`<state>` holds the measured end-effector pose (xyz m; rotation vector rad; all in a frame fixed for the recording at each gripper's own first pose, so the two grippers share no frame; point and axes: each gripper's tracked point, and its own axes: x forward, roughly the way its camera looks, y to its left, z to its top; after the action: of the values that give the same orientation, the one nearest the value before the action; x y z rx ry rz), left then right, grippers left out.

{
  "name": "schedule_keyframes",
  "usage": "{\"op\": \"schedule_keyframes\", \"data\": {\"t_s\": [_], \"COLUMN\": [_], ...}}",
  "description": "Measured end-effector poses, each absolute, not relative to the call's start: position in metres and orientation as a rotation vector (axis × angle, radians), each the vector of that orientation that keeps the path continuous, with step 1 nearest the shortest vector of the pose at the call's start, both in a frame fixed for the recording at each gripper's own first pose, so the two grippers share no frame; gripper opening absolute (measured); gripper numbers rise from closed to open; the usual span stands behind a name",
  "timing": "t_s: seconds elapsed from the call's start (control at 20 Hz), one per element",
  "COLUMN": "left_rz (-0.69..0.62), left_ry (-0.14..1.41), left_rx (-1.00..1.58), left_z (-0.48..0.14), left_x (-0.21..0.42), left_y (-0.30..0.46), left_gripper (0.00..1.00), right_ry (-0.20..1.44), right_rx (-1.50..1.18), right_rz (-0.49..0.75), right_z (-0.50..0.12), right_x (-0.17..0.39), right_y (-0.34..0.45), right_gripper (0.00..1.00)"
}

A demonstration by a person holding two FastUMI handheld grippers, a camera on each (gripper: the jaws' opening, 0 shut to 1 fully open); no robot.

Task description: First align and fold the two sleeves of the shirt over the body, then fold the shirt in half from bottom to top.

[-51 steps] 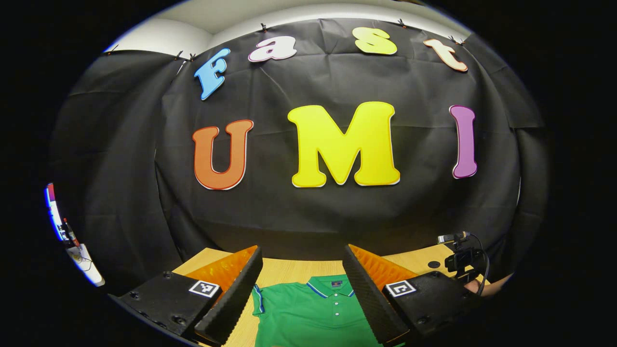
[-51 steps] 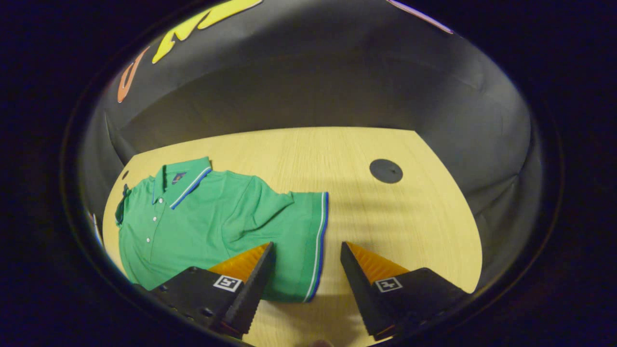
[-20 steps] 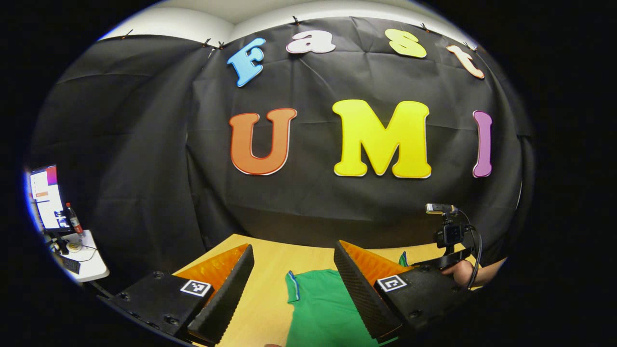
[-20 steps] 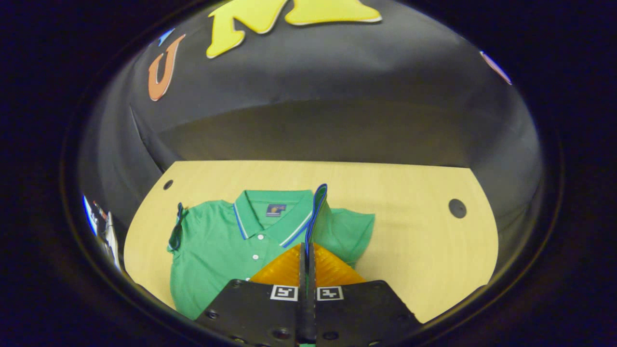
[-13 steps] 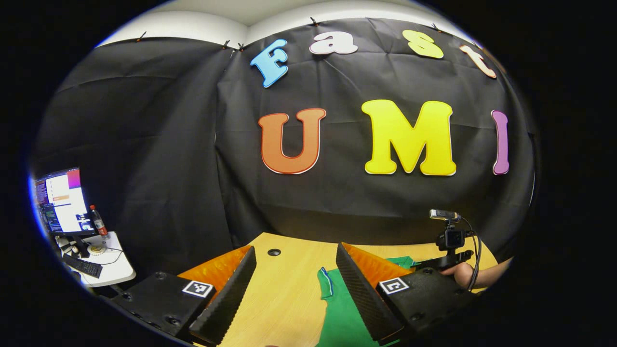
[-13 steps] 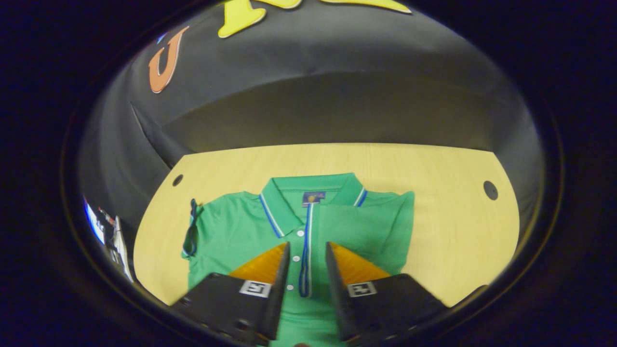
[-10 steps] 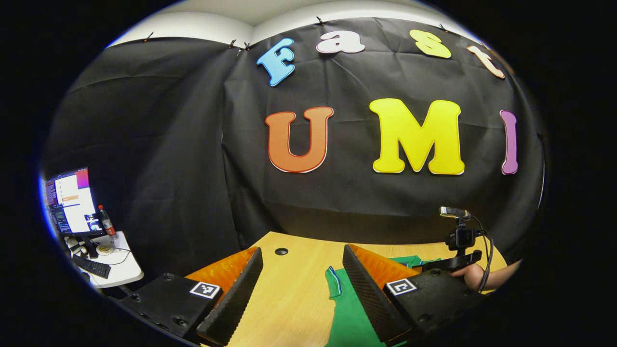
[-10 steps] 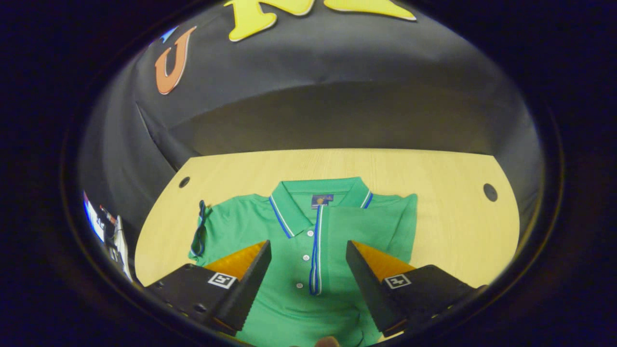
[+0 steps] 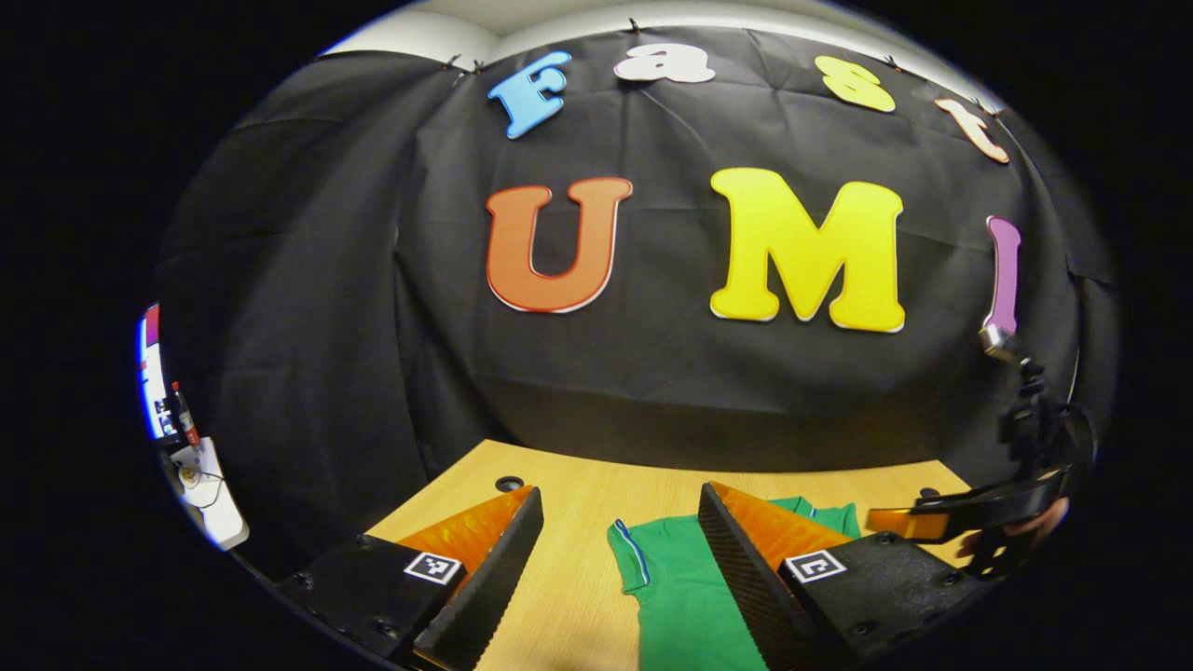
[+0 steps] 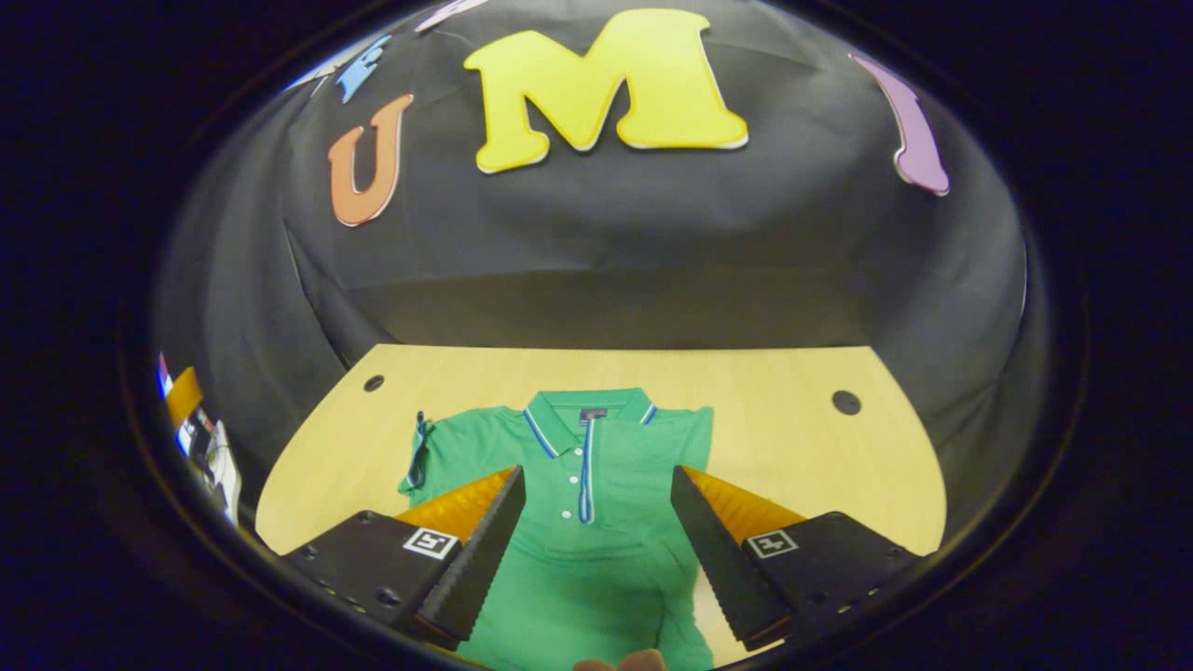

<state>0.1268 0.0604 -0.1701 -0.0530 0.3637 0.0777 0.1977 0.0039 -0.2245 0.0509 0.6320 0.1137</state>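
A: The right gripper (image 10: 596, 522) hangs above the green polo shirt (image 10: 596, 522) with its two fingers spread wide and nothing between them but air; the shirt's body lies under the gap, apart from both fingers.

B: And the left gripper (image 9: 620, 545)?

A: Also spread wide, gripping nothing; in the left gripper view its fingers frame the wooden table (image 9: 569, 578), and the shirt (image 9: 685, 596) lies toward 5 o'clock, partly behind the finger on that side.

B: Where does the shirt lie on the table (image 10: 792, 447)?

A: In the right gripper view it lies flat and face up, collar (image 10: 587, 415) toward 12 o'clock, near the table's middle; the hem runs off at 6 o'clock, so I cannot tell how it ends.

B: The sleeves?

A: The sleeve at 3 o'clock (image 10: 643, 457) is laid over the chest; its striped cuff (image 10: 585, 480) runs straight down the button line below the collar; the sleeve at 9 o'clock (image 10: 424, 461) sticks out flat to the side, its cuff edge at the outer end.

B: Anything else in sight?

A: Two dark round holes in the tabletop, one at 10 o'clock (image 10: 374, 383) and one at 2 o'clock (image 10: 846, 403); in the left gripper view the other gripper (image 9: 941, 517) shows at 4 o'clock with a hand (image 9: 1030, 527) behind it; at 9 o'clock stands a small white side table (image 9: 210, 499).
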Motion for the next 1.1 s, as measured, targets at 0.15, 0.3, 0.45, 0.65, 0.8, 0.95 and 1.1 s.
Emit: {"op": "schedule_keyframes", "data": {"t_s": [0.15,0.3,0.45,0.65,0.8,0.95,1.1], "left_rz": [0.012,-0.028,-0.034,-0.029,-0.033,-0.026,-0.015], "left_ry": [0.453,0.526,0.594,0.678,0.766,0.821,0.876], "left_rx": [-0.081,-0.079,-0.066,-0.061,-0.095,-0.104,-0.072], "left_z": [-0.218,-0.256,-0.297,-0.349,-0.387,-0.412,-0.430], "left_x": [0.159,0.184,0.200,0.214,0.209,0.209,0.206], "left_y": [0.051,0.045,0.047,0.055,0.052,0.049,0.052], "left_gripper": [1.00,1.00,1.00,1.00,1.00,1.00,1.00], "right_ry": [0.592,0.557,0.548,0.553,0.591,0.645,0.676], "right_rx": [0.016,-0.031,-0.019,-0.016,-0.005,0.068,0.100], "right_rz": [0.079,0.037,-0.017,-0.089,-0.140,-0.169,-0.189], "right_z": [-0.192,-0.168,-0.152,-0.153,-0.163,-0.178,-0.188], "right_x": [0.157,0.128,0.109,0.099,0.089,0.082,0.080], "right_y": [-0.020,-0.044,-0.059,-0.084,-0.099,-0.102,-0.104], "right_gripper": [0.93,0.96,0.96,0.97,0.96,0.96,0.95]}}
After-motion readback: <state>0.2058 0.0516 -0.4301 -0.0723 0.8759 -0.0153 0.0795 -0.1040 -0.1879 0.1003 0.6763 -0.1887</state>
